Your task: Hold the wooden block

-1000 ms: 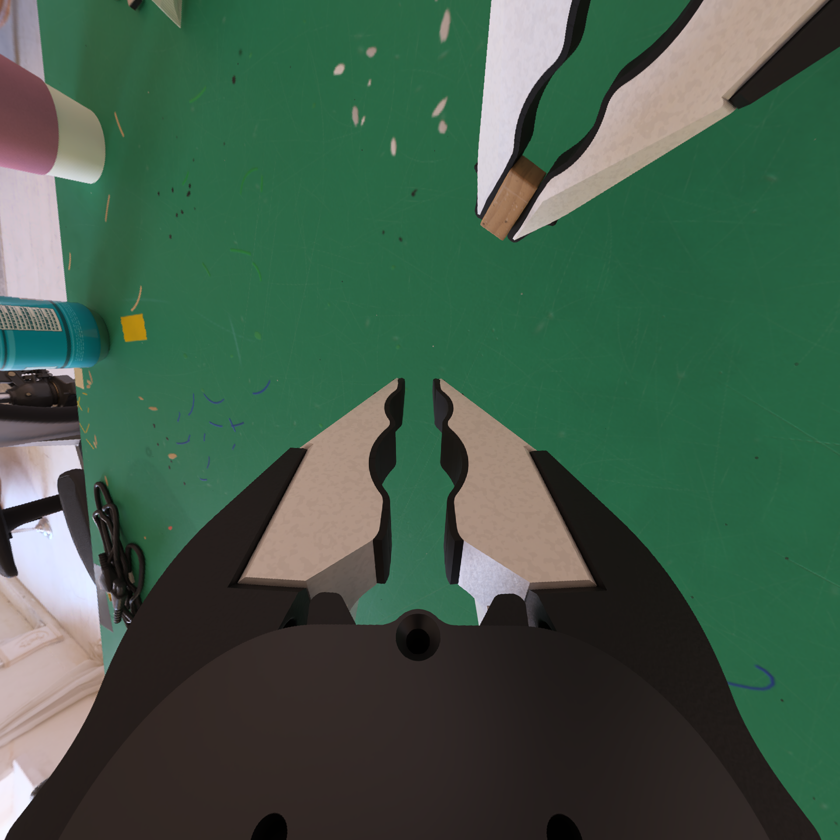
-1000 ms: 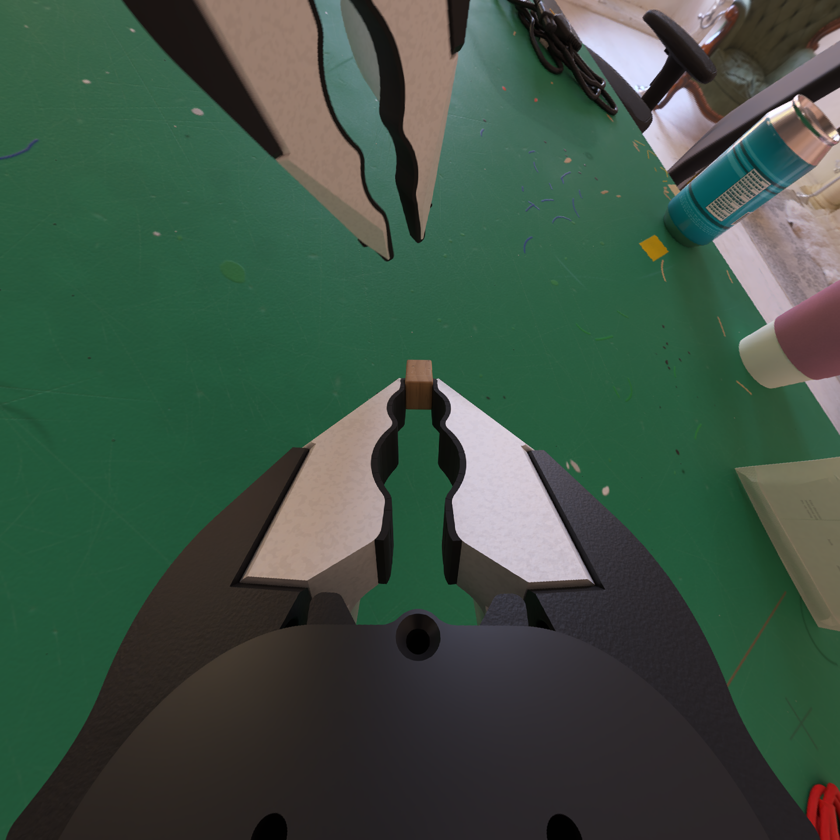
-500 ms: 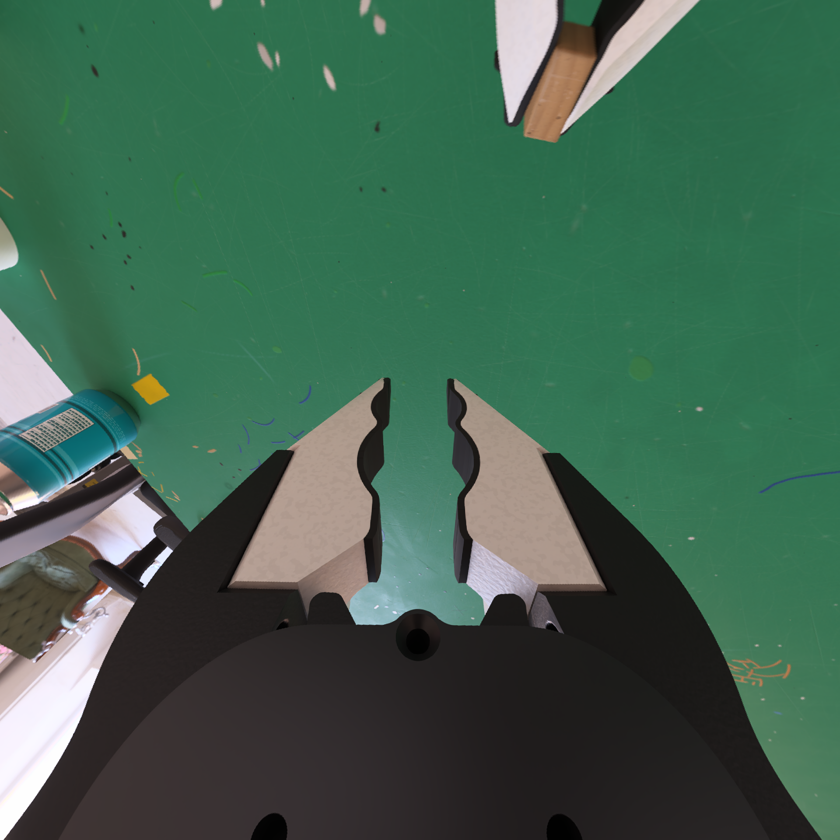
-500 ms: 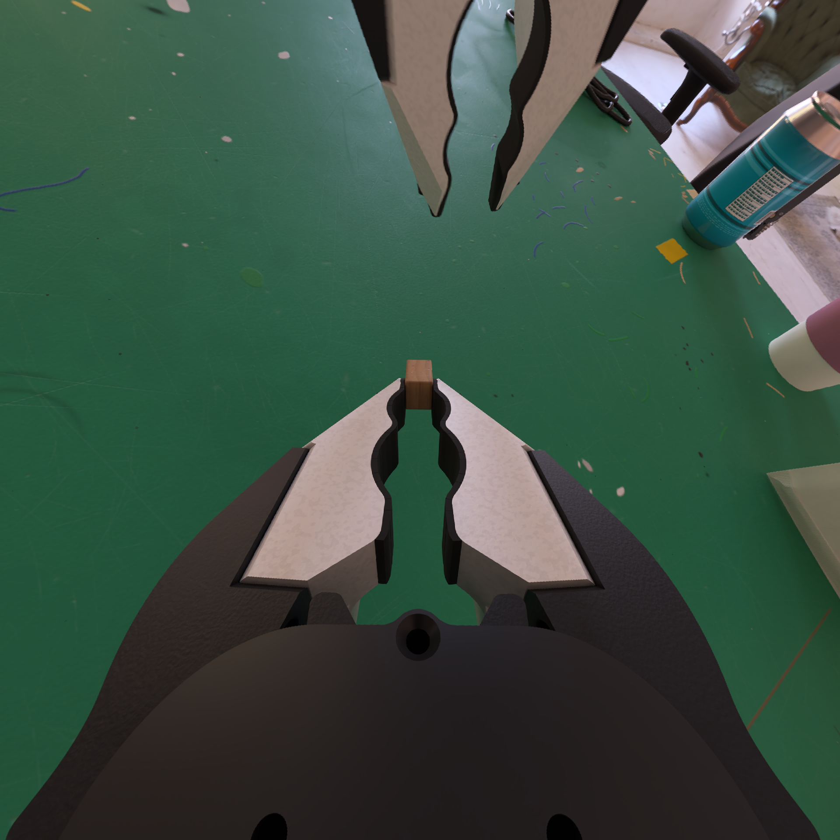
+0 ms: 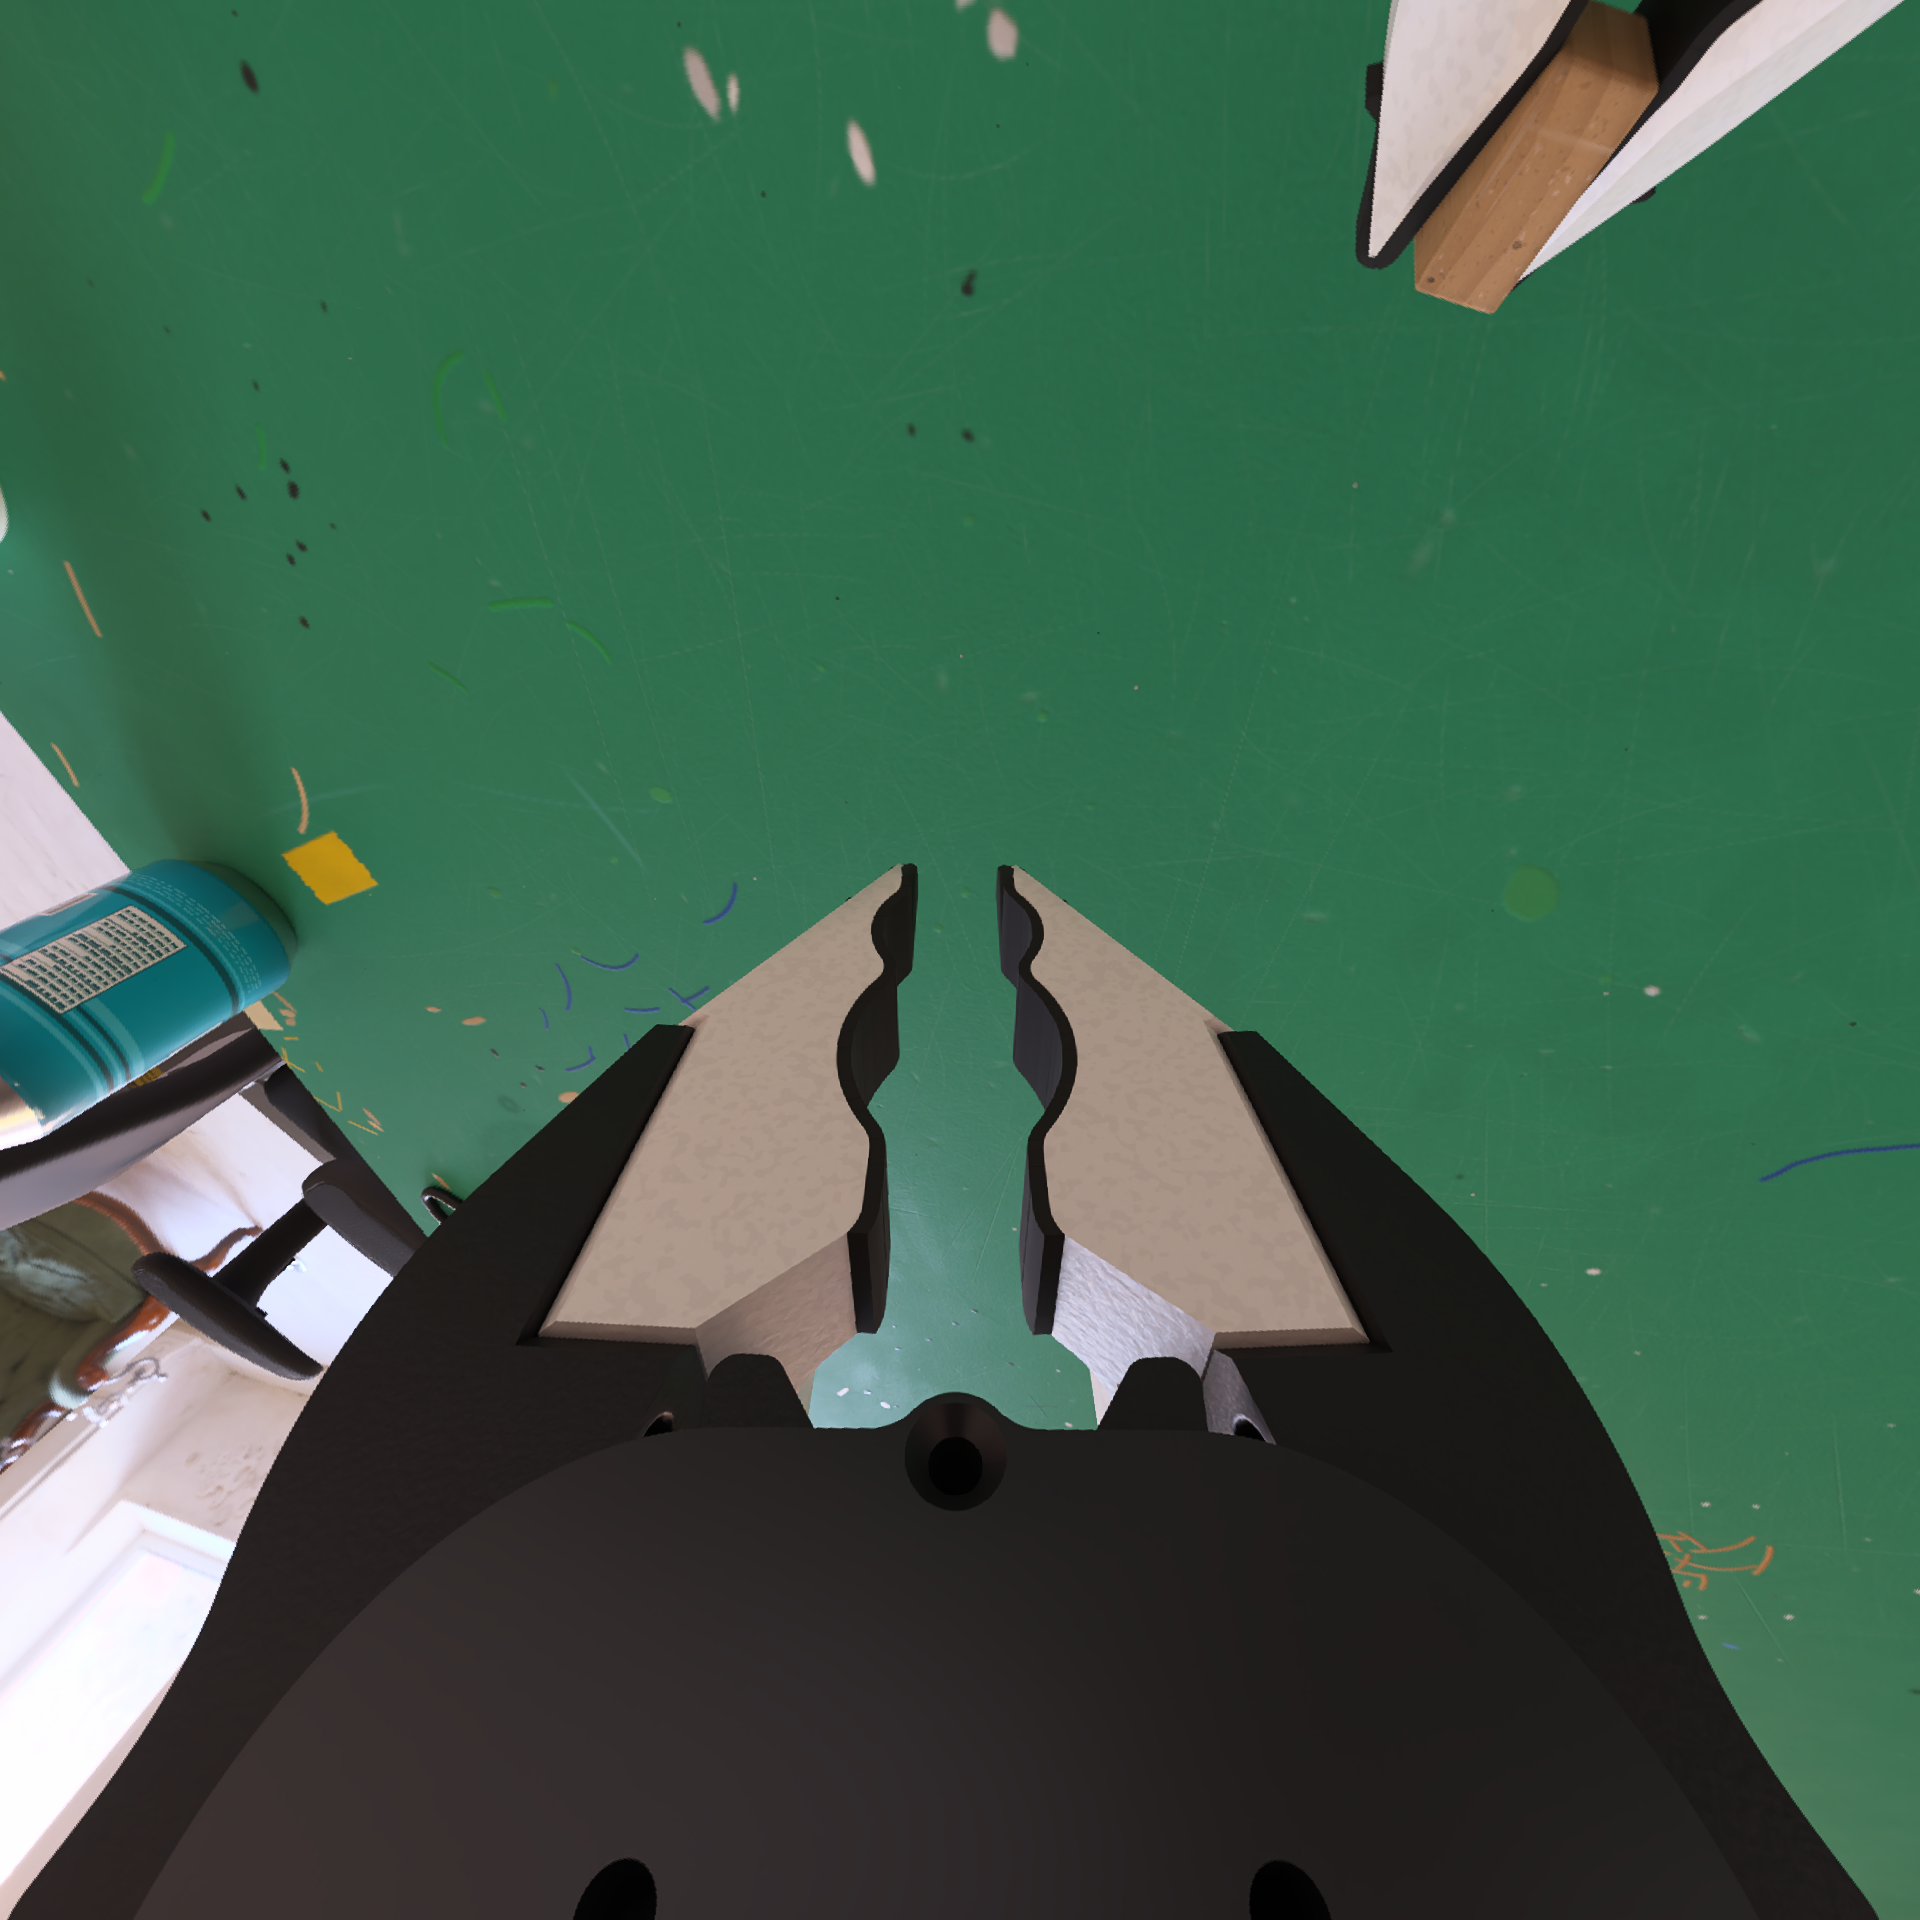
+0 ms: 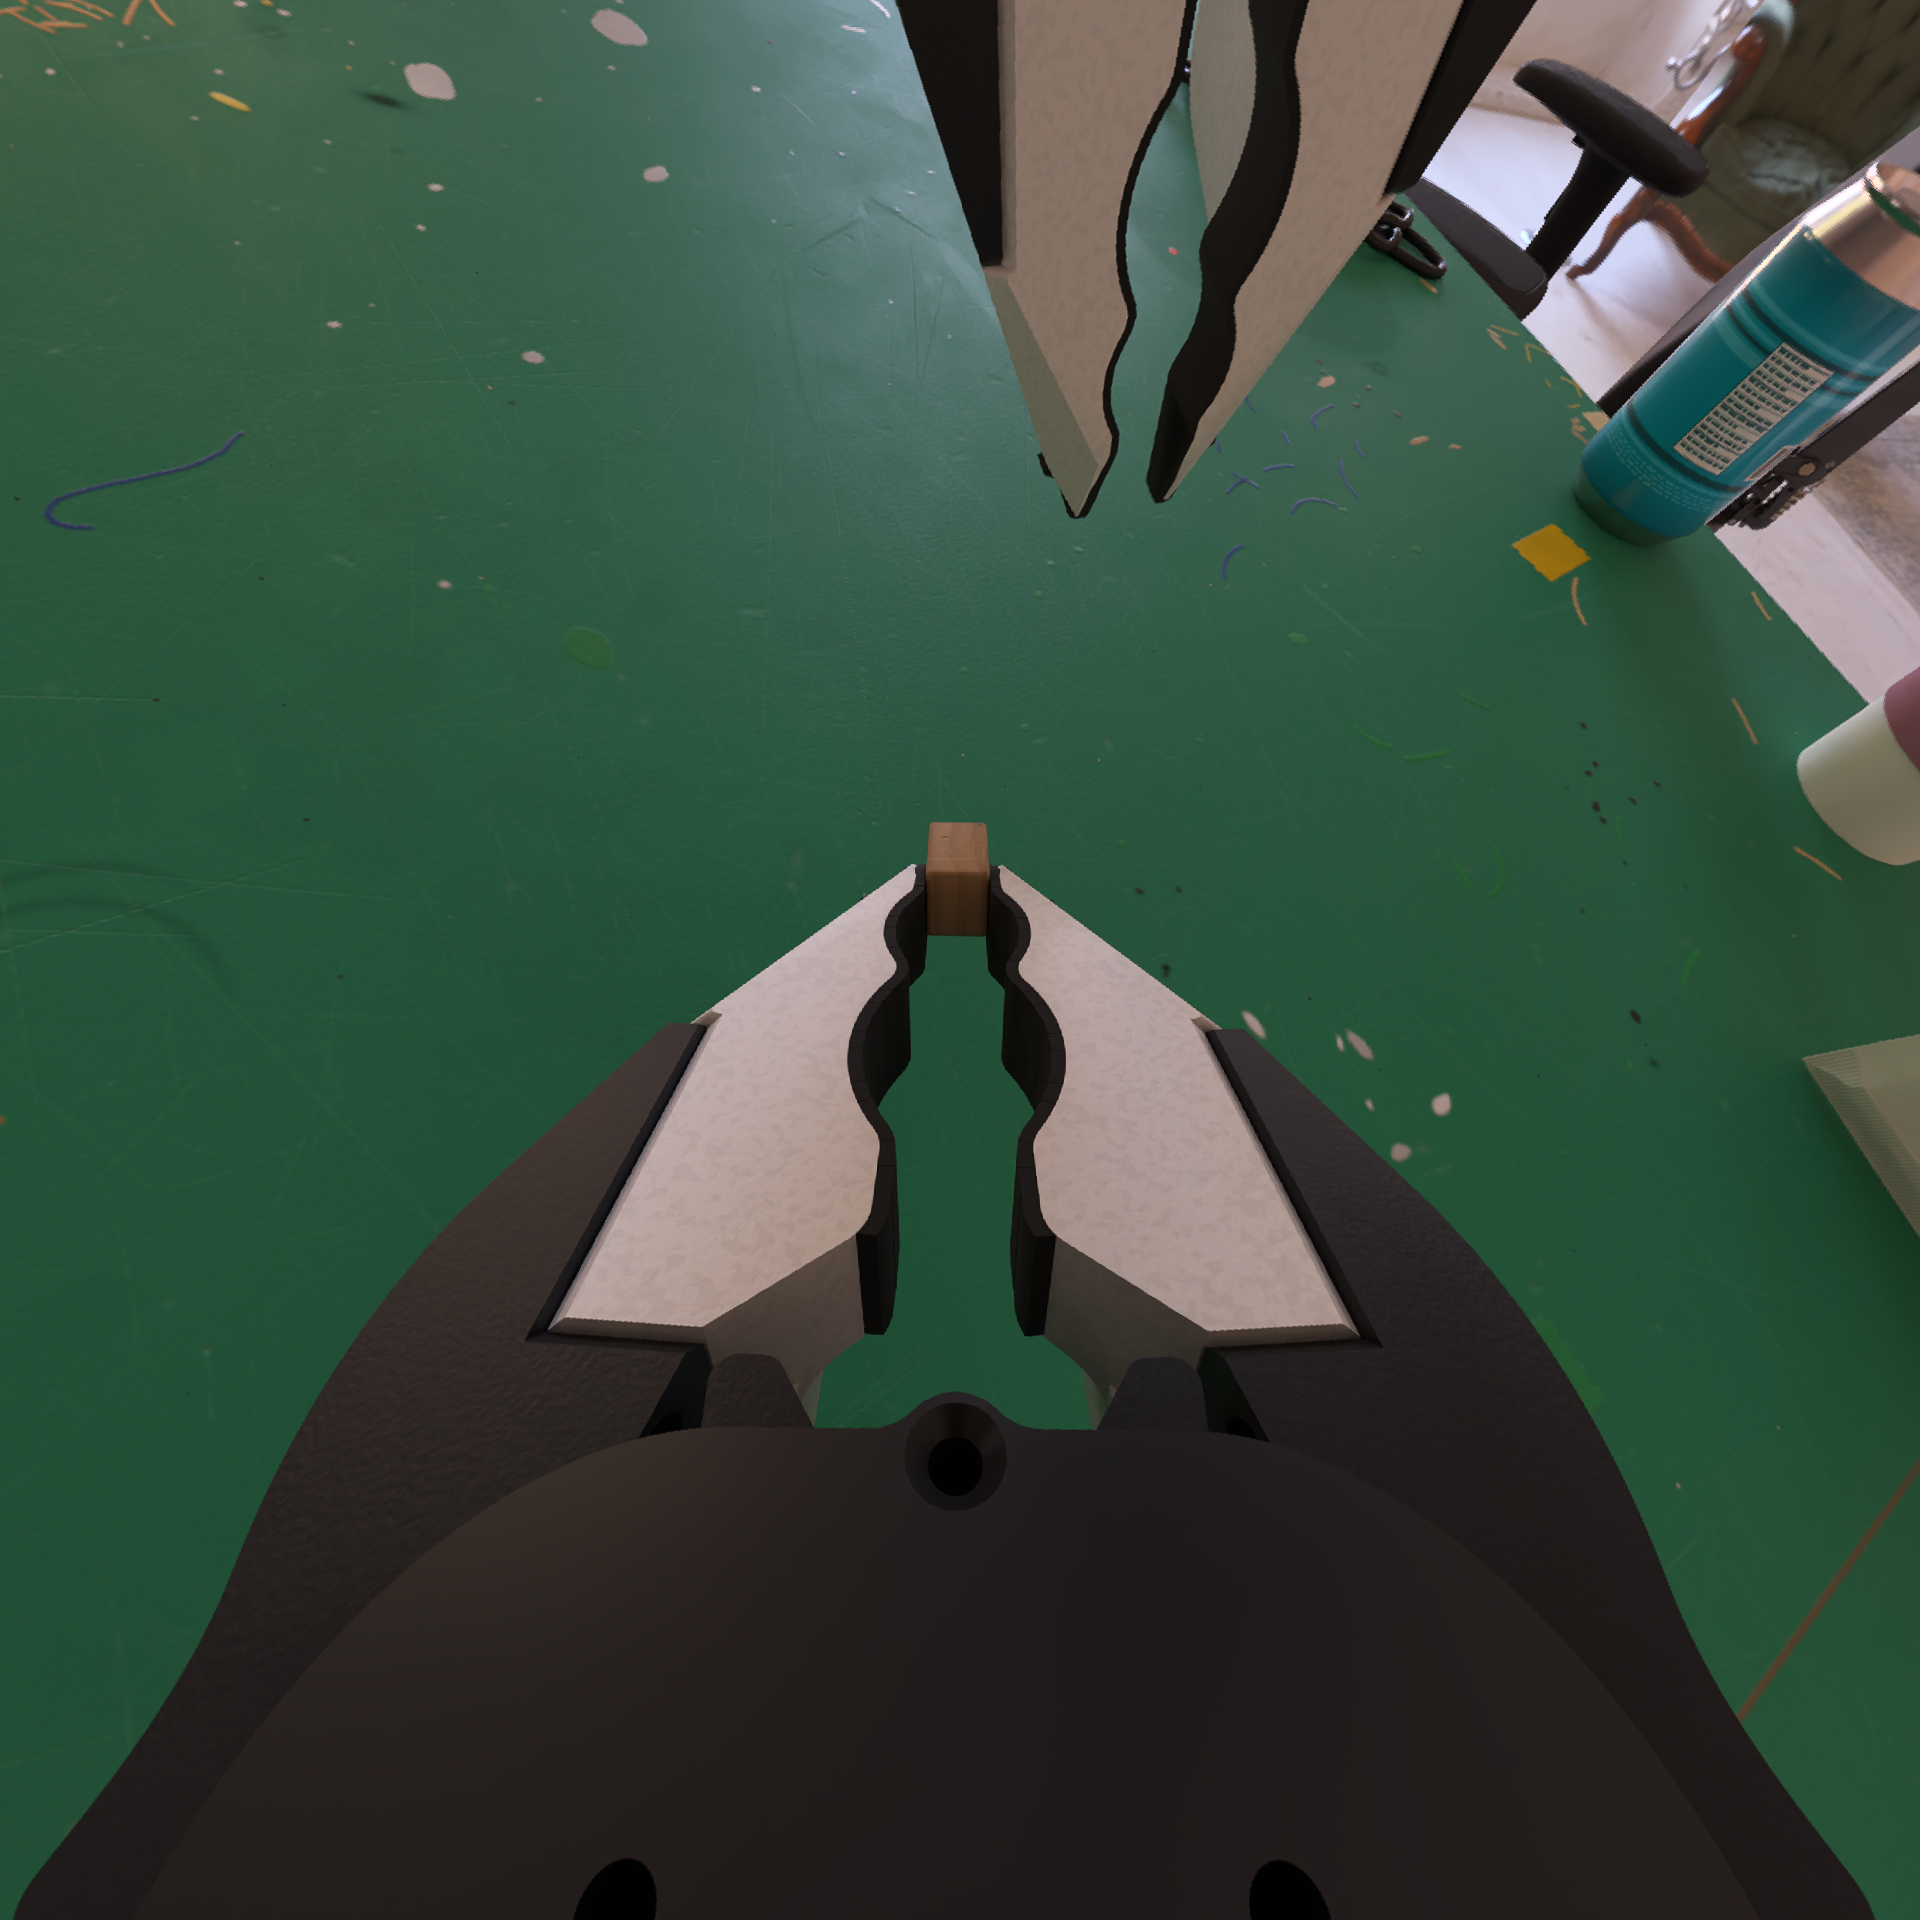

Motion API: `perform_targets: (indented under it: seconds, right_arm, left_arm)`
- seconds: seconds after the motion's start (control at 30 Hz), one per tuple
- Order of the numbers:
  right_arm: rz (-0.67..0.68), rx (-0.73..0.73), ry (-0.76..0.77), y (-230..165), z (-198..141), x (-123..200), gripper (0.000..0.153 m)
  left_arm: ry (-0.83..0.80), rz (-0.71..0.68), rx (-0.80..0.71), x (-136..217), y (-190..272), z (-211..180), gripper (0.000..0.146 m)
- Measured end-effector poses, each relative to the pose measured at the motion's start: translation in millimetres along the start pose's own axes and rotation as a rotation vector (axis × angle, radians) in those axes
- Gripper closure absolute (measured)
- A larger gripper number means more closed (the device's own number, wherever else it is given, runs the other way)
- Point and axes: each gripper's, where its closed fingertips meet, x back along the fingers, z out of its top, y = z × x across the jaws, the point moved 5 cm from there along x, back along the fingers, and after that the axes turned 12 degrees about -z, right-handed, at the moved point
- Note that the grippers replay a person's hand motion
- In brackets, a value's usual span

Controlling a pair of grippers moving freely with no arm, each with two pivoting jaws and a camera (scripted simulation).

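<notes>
The wooden block (image 6: 956, 878) is a small tan bar pinched between the fingertips of my right gripper (image 6: 956, 883), which is shut on it above the green mat (image 6: 416, 831). In the left wrist view the block (image 5: 1527, 177) shows at the top right, held by the right gripper (image 5: 1455, 260), with one end sticking out past the tips. My left gripper (image 5: 956, 873) is empty, its jaws a narrow gap apart, well short of the block. It also shows in the right wrist view (image 6: 1117, 504), hanging ahead of the block, tips pointing down.
A teal bottle (image 5: 125, 997) (image 6: 1745, 405) stands at the mat's edge beside a yellow square (image 5: 327, 868) (image 6: 1550, 549). A cream and pink cup (image 6: 1860, 790) and a pale box (image 6: 1881, 1122) lie at the right. A black office chair (image 6: 1600, 145) stands beyond the edge.
The left gripper has turned and come nearer the right one; the held block now looks larger at the top right. The left jaws widened, then narrowed again. The right gripper keeps its hold.
</notes>
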Motion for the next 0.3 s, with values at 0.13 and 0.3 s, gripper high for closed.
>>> perform_targets:
  seconds: [0.13, 0.3]
  right_arm:
    - [0.001, -0.010, -0.005, -1, -2, -3, 0.143]
    - [0.000, -0.011, 0.040, -3, 3, -4, 0.143]
  left_arm:
    - [0.061, 0.015, 0.021, 11, 1, 0, 0.125]
    - [0.376, -0.032, 0.080, 35, 26, 6, 0.126]
